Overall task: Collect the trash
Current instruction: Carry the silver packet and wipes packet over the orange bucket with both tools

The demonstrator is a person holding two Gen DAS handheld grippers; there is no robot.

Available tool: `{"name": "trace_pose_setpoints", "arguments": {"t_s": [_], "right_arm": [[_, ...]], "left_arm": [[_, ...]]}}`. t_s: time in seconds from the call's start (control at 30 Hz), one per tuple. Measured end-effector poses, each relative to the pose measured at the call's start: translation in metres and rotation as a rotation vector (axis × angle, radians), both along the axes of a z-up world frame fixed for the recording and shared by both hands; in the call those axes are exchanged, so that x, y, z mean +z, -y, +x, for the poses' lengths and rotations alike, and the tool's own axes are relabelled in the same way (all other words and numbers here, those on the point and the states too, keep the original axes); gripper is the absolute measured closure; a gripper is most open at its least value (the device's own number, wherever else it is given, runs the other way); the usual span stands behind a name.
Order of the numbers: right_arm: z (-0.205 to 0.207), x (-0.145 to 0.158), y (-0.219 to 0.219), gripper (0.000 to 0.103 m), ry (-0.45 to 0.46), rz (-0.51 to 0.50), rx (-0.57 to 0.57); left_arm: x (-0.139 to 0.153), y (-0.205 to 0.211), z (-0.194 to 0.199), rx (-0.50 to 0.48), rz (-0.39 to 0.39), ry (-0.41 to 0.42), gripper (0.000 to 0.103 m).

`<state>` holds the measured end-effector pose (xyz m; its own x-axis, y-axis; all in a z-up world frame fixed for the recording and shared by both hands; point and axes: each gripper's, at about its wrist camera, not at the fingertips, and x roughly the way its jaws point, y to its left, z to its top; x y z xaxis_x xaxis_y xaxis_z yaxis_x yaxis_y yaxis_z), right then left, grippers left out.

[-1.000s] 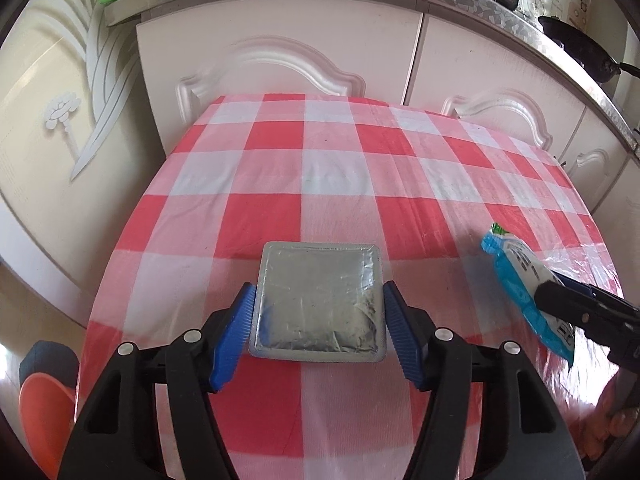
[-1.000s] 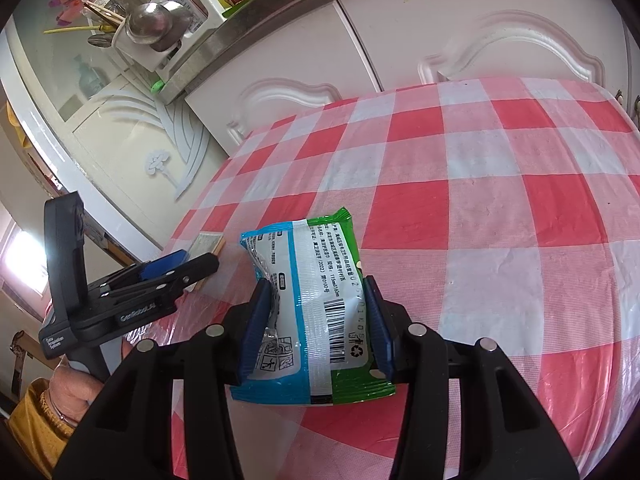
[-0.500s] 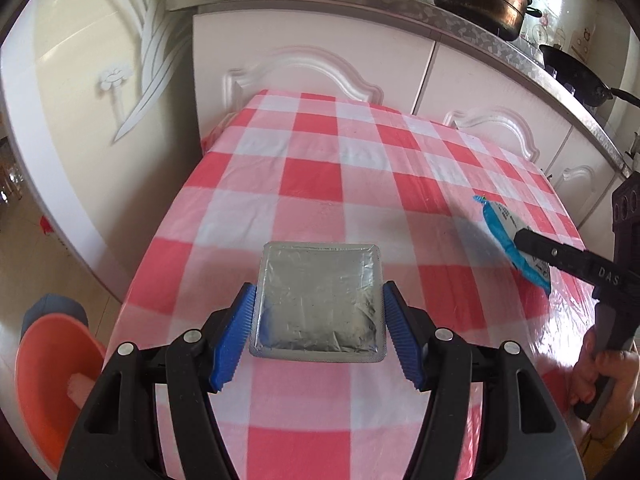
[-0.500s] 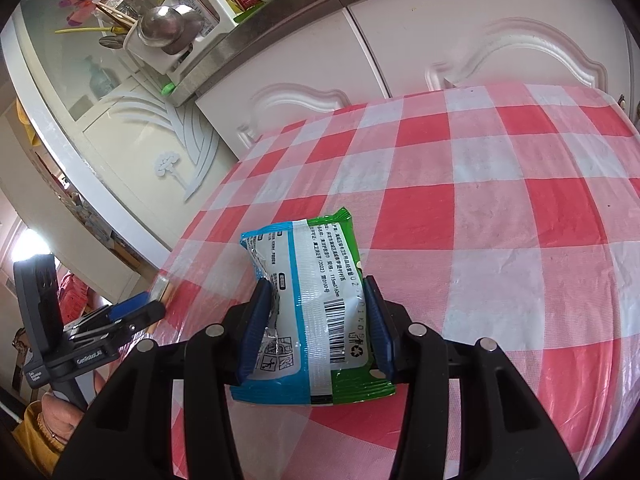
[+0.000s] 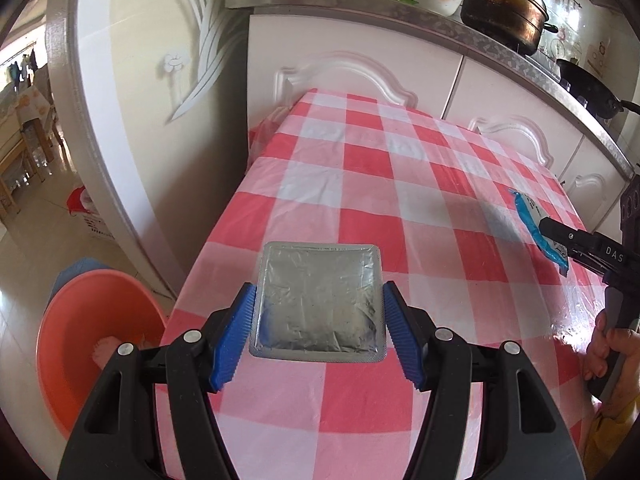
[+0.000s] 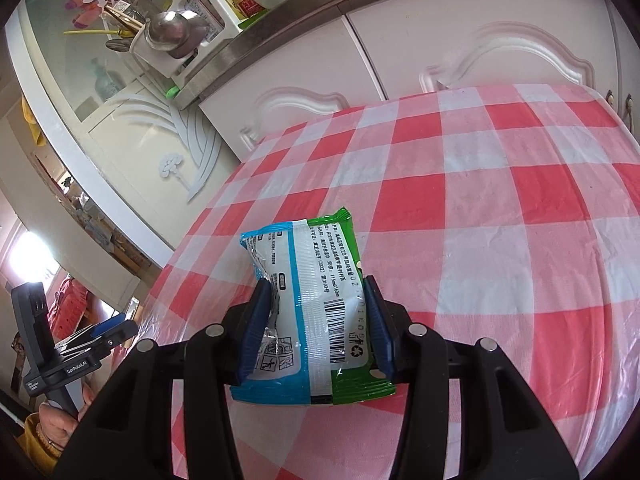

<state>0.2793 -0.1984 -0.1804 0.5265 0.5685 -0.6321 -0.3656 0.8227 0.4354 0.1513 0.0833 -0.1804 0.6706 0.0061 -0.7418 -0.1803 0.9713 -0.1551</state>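
The left gripper [image 5: 318, 332] has its blue pads pressed against the two side edges of a flat silver foil packet [image 5: 318, 300], jaws spread only to the packet's width, holding it level above the near left edge of the red-and-white checked tablecloth [image 5: 372, 184]. The right gripper [image 6: 316, 320] pinches a blue, white and green plastic wrapper [image 6: 308, 304] between its pads, barcode side facing the camera, raised over the same cloth. Beside the table on the floor sits an orange basin [image 5: 88, 332], with something pale and pinkish in it that is too blurred to identify
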Motion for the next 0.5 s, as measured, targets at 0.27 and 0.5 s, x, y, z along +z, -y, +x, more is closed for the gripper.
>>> {"name": "trace_pose_setpoints", "arguments": {"t_s": [0.27,0.5], "right_arm": [[-0.011,-0.001,0.008,0.055,0.001,-0.006,-0.06],[-0.022,-0.002,0.008,0.055,-0.003,-0.01,-0.091]], "left_arm": [[0.006,-0.016,-0.018,0.029,-0.004,0.01,0.039],[0.01,-0.026,-0.034,0.044,0.026,0.03,0.039]]}}
